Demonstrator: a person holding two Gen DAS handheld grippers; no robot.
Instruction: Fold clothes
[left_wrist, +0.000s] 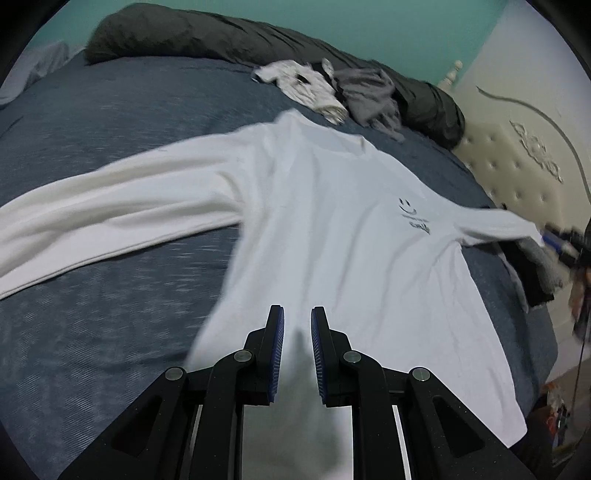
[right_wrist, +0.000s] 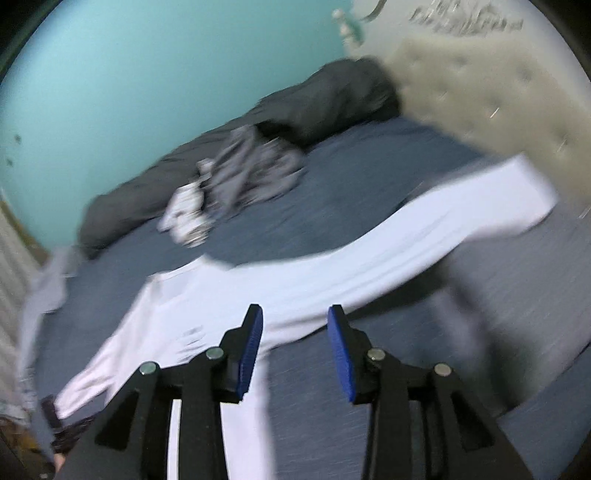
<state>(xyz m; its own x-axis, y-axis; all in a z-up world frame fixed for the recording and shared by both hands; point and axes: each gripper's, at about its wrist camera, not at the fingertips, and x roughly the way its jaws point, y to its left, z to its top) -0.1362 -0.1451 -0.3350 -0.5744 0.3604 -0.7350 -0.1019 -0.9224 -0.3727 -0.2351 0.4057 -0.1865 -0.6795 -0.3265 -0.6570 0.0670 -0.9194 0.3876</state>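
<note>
1. White long-sleeved shirt lies face up on the blue bedspread, body flat and both sleeves thrown out sideways. A small dark smiley print sits on the chest. Judged: it has been spread out so that the sleeves can be turned in first.
2. Left gripper hangs over the lower body of the shirt. Its blue pads stand narrowly apart. Bare cloth shows in the gap, lying flat and not pinched; I judge it holds nothing.
3. Right gripper is over the near sleeve where it joins the body. Its jaws stand moderately apart, wider than the left pair. The sleeve passes under them, not between the pads. This view is heavily blurred, so finer contact cannot be told.
4. In the left wrist view, the right gripper appears at the far right edge, close to that sleeve's cuff; whether it touches the cuff cannot be told.
5. Crumpled clothes, one white-patterned and one grey, lie in a heap near the dark rolled duvet. Judged: they await folding and are kept well apart from the working area.
6. Tufted cream headboard bounds the bed on one side, a teal wall behind.
7. Containers: none visible. No basket, drawer or box is in either view, and no folded stack is seen.
8. Progress, judged: no fold is yet made in the shirt.
</note>
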